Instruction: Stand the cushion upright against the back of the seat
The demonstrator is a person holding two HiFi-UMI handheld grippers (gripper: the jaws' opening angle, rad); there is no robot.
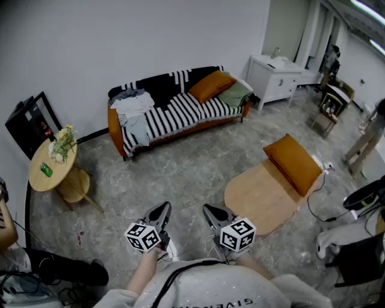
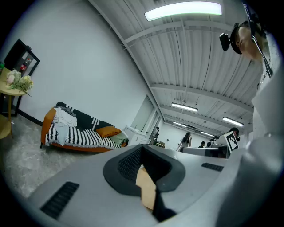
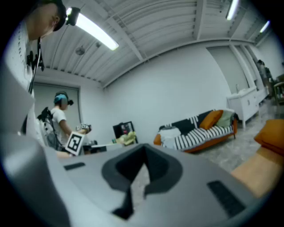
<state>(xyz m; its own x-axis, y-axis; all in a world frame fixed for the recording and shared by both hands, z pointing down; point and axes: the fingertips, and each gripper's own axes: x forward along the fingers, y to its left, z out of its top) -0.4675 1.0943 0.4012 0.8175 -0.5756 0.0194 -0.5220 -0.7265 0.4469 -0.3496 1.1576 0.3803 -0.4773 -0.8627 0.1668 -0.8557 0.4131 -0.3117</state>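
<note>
Mock living room staged inside a lab hall: striped sofa (image 1: 174,108) and white sink cabinet (image 1: 274,75) along a bare wall, ribbed industrial ceiling (image 2: 191,57) with strip lights (image 2: 183,9), loose cables (image 1: 314,195) on the stone-patterned floor (image 1: 180,174), second person (image 3: 57,119) in head-mounted gear nearby.

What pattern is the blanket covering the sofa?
Black and white stripes on the blanket, draped over the orange sofa; clearest in the head view.
</note>
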